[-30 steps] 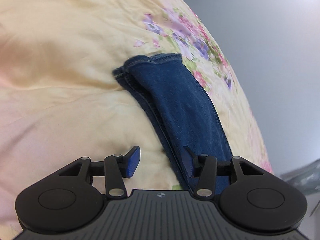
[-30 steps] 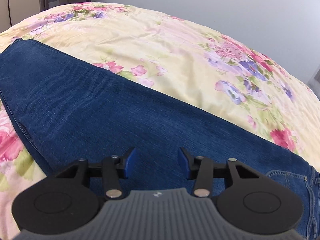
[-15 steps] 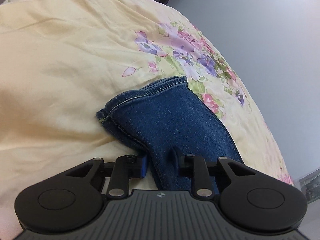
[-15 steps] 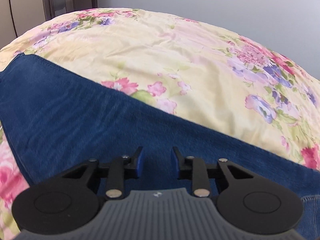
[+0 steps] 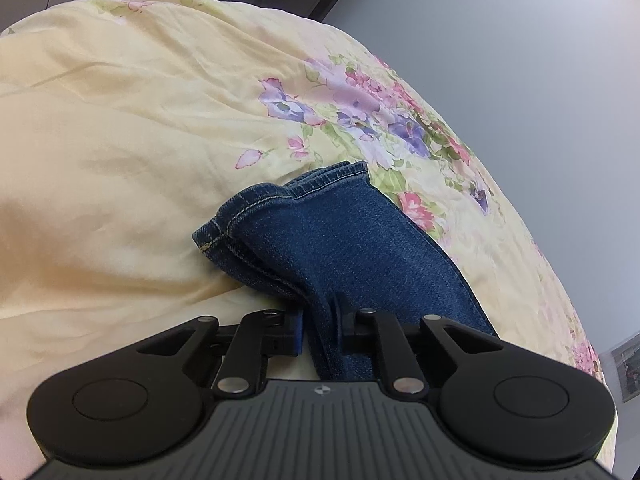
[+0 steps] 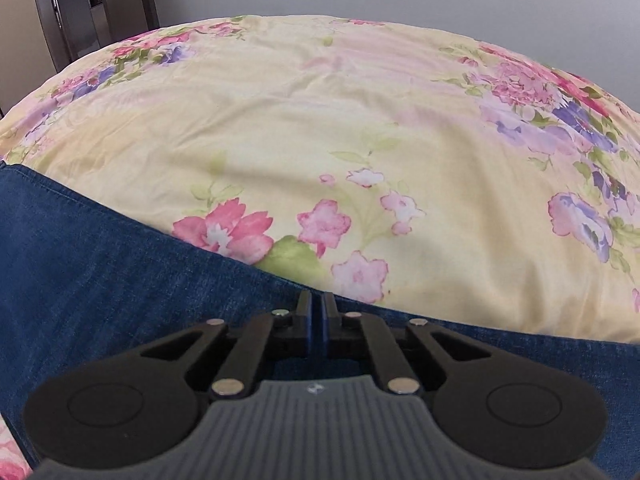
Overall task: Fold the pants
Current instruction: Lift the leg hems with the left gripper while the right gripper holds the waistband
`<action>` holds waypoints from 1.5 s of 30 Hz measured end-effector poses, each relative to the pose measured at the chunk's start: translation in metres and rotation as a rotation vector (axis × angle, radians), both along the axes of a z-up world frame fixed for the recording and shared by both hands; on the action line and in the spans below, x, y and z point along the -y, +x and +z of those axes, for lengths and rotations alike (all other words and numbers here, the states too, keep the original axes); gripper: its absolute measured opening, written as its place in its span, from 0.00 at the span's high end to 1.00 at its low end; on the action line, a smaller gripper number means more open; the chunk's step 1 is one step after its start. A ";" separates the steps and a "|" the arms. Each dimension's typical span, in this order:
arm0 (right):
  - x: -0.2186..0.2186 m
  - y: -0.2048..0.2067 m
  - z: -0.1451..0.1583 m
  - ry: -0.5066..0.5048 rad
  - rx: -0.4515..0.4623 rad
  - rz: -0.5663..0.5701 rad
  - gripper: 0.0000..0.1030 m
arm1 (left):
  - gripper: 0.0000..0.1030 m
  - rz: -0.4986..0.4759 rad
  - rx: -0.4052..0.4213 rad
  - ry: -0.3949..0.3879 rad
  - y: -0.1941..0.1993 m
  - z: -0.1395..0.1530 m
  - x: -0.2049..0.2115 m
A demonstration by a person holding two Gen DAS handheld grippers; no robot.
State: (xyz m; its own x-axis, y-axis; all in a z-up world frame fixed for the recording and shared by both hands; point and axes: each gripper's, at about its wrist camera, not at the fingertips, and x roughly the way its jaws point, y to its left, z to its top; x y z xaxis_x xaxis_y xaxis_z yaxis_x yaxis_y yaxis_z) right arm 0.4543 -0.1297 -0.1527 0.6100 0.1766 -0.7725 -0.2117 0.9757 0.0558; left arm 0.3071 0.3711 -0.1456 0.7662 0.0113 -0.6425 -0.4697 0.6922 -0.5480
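Note:
Blue denim pants lie on a yellow floral bed cover. In the left wrist view the stacked leg ends (image 5: pixel 340 240) with stitched hems point away from me, and my left gripper (image 5: pixel 320 328) is shut on the left edge of the pants, just behind the hems. In the right wrist view the pants (image 6: pixel 100 280) stretch across the lower frame, and my right gripper (image 6: pixel 317 320) is shut on their far edge, with a thin strip of denim between the pads.
The yellow floral bed cover (image 6: pixel 320 120) spreads beyond the pants in both views. A grey wall (image 5: pixel 520 60) stands behind the bed. A dark door and cabinet (image 6: pixel 80 0) are at the far left.
Both grippers have closed from open onto the pants. The left one moved toward the hems and the right one moved to the pants' far edge.

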 end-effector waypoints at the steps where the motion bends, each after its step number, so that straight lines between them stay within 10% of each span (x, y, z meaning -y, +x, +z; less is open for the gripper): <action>1: 0.001 -0.006 0.002 0.002 -0.013 0.003 1.00 | 0.86 -0.002 0.000 0.002 0.000 0.001 0.000; 13: 0.002 -0.143 0.012 0.001 -0.111 0.069 1.00 | 0.87 -0.008 -0.034 0.061 0.004 0.012 0.009; 24: 0.010 -0.143 0.012 0.021 -0.160 0.055 1.00 | 0.92 -0.094 0.078 0.208 -0.009 0.097 0.059; 36: 0.082 -0.190 0.061 0.102 -0.116 -0.028 0.99 | 0.93 -0.428 0.193 0.611 -0.035 0.185 0.246; 45: 0.145 -0.224 0.062 0.155 -0.155 -0.112 0.96 | 0.93 -0.633 0.127 0.894 -0.059 0.132 0.402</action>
State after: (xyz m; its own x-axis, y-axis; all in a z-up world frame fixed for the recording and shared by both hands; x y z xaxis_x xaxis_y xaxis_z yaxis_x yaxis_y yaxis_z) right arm 0.2306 -0.2746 -0.0902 0.5091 0.2380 -0.8271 -0.0796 0.9699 0.2301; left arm 0.2478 -0.0311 -0.0132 0.8575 0.0149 -0.5143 0.1342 0.9585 0.2515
